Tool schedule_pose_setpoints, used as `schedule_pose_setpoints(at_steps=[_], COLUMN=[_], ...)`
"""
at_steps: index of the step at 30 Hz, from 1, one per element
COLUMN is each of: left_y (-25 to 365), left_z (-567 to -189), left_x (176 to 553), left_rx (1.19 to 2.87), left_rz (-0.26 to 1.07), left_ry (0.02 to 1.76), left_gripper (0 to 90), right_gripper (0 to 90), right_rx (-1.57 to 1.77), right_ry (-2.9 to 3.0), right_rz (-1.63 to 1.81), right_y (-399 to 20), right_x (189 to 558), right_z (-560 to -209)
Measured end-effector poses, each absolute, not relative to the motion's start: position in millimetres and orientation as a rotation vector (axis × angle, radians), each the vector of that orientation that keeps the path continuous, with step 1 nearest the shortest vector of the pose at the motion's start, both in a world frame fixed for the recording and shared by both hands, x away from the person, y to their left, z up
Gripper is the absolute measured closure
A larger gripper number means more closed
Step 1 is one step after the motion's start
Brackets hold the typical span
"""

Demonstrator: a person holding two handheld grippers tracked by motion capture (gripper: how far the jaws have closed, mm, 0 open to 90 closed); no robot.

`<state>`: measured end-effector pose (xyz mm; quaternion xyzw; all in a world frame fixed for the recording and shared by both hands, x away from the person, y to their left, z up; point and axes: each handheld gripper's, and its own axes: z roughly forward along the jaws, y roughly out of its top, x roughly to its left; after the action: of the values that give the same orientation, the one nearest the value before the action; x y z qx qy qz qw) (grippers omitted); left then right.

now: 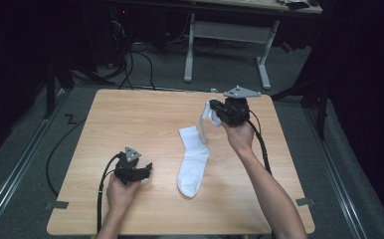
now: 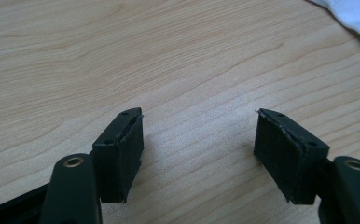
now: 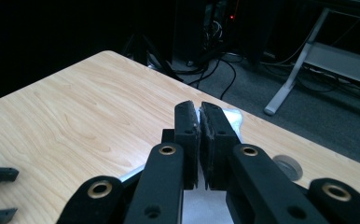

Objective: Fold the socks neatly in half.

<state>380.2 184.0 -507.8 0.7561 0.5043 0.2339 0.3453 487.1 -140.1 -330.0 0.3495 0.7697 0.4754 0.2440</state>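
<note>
we have the right tool (image 1: pixel 214 110) pinched tight on one end of the white sock (image 1: pixel 192 162), a sliver of white fabric showing between its pads (image 3: pixel 187 135) in the right gripper view. that end hangs lifted above the far part of the sock, while the rest of the sock lies flat on the worktop (image 1: pixel 130 124), its toe end pointing toward our side. holding it by the very edge lets the fabric dangle free, which to us looks like the start of a fold or a straightening pull.

our left tool (image 1: pixel 136 172) rests low on the worktop, to the left of the sock's toe end and apart from it, jaws spread wide with nothing between them; a corner of the sock shows beyond it in the left gripper view. it seems parked there, ready to pin or take the near end.

the worktop is pale wood-grain laminate. beyond the sock's lifted end the room is dark, with grey carpet, trailing cables (image 1: pixel 130 64) and a white-framed desk (image 1: pixel 227 35).
</note>
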Motion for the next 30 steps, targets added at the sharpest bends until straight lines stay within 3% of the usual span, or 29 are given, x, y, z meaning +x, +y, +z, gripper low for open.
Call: schedule_pose_setpoints(at_steps=[15, 30], left_y=[184.1, 183.9], left_z=[-507.7, -507.8], left_x=[380.2, 380.2], left_rx=[1.967, 1.966], left_rz=[0.607, 0.604], left_ry=[1.304, 1.303], left_gripper=[33.4, 33.0], right_gripper=[85.9, 85.2], right_rx=[0.977, 1.060], right_ry=[2.129, 2.175], right_rz=[1.280, 1.259], right_y=[-89.1, -130.5], right_x=[501.5, 453.9], right_z=[-328.5, -382.4])
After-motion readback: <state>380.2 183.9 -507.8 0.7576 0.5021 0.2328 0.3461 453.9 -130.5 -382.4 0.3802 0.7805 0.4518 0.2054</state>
